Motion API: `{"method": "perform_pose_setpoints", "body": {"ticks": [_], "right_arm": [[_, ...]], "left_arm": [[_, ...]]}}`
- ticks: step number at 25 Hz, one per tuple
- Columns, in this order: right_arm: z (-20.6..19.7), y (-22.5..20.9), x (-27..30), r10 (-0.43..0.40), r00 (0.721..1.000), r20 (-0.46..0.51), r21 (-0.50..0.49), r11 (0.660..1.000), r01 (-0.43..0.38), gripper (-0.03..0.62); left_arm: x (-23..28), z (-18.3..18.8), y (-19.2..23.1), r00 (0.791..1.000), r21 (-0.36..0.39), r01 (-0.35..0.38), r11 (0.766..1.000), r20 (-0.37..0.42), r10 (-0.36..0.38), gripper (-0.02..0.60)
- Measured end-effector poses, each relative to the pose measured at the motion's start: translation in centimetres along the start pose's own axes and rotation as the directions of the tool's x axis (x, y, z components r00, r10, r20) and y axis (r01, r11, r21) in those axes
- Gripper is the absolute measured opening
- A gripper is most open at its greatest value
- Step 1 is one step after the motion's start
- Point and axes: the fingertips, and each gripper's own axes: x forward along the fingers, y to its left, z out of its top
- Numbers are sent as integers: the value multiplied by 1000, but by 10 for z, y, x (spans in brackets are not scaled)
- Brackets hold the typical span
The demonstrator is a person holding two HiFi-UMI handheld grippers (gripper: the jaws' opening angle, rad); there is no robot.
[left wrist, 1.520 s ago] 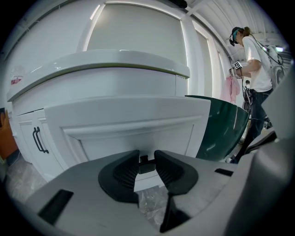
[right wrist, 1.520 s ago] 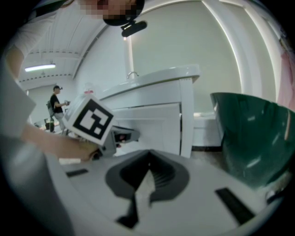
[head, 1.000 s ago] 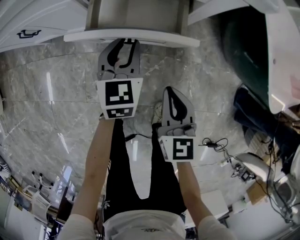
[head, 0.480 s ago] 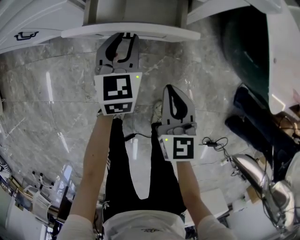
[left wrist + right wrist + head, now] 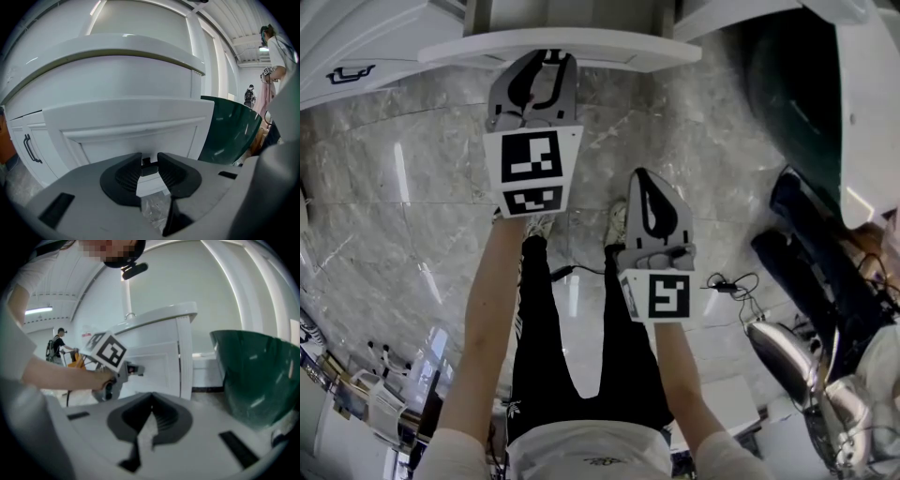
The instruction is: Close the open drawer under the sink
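Drawer (image 5: 581, 49) under the sink (image 5: 112, 51) stands pulled out from the white cabinet, its panelled front facing the person and its side walls showing behind it in the head view. The left claw (image 5: 547, 60) reaches up to that front and is clenched on the small dark handle (image 5: 149, 166) at its middle, which spans the narrow gap between the pads. The right claw (image 5: 643, 180) hangs lower and nearer the person, over the grey marbled floor (image 5: 403, 187), jaws pressed together with nothing in them. Each claw bears a cube with black-and-white square markers (image 5: 532, 157) and no legible words. A dark green tub (image 5: 229, 133) stands just right of the drawer, and a cabinet door with a dark bar pull (image 5: 29, 148) lies to its left.
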Motion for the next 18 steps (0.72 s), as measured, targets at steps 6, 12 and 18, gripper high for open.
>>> {"method": "perform_pose_setpoints", "body": {"ticks": [6,12,18], "right_arm": [[4,-1,6,0,1000,10,1,1000,0,29],[5,-4,8,-6,1000,9,6,1000,6,29],[7,-8,10,-12,1000,13,16,1000,12,29]], "left_arm": [[8,4,3,1000,11,5,1000,-5,-5,127],[17,7,6,999,18,15,1000,-32,-14,127],[41,21,16,998,24,18,1000,-58,-17,127]]}}
